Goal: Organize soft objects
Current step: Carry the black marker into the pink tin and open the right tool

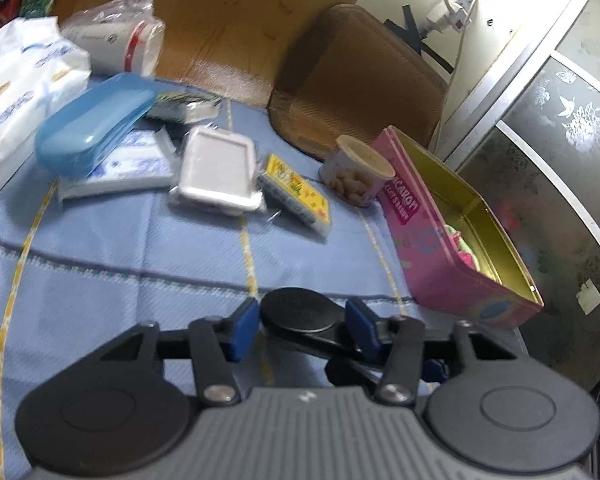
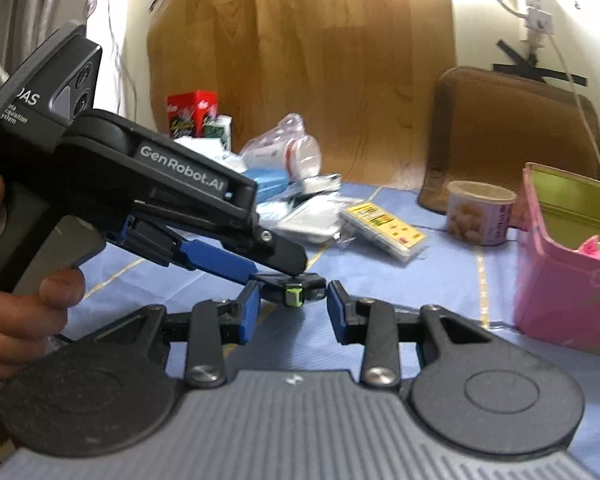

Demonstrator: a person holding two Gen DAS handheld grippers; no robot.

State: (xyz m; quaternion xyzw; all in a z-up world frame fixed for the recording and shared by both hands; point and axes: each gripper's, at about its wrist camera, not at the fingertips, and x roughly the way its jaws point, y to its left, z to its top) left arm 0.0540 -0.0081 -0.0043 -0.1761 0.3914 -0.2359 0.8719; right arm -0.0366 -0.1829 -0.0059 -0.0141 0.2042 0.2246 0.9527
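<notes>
A pink tin box [image 1: 416, 216] stands open on the blue cloth at the right, with pink and green soft things [image 1: 466, 246] inside; it also shows in the right wrist view [image 2: 556, 280]. My left gripper [image 1: 302, 330] is open, and the right gripper's black body lies between its blue fingers. In the right wrist view my right gripper [image 2: 292, 306] is open, and the left gripper's fingertips [image 2: 300, 292] sit between its fingers. A wrapped white foam pad [image 1: 216, 172] and a tissue pack [image 1: 20, 92] lie further back.
A blue case [image 1: 92, 128], a yellow packet [image 1: 296, 192], a snack cup [image 1: 358, 170], a bagged white roll [image 1: 116, 36] and red and green boxes [image 2: 198, 116] crowd the back of the table. A brown chair [image 1: 356, 80] stands behind it.
</notes>
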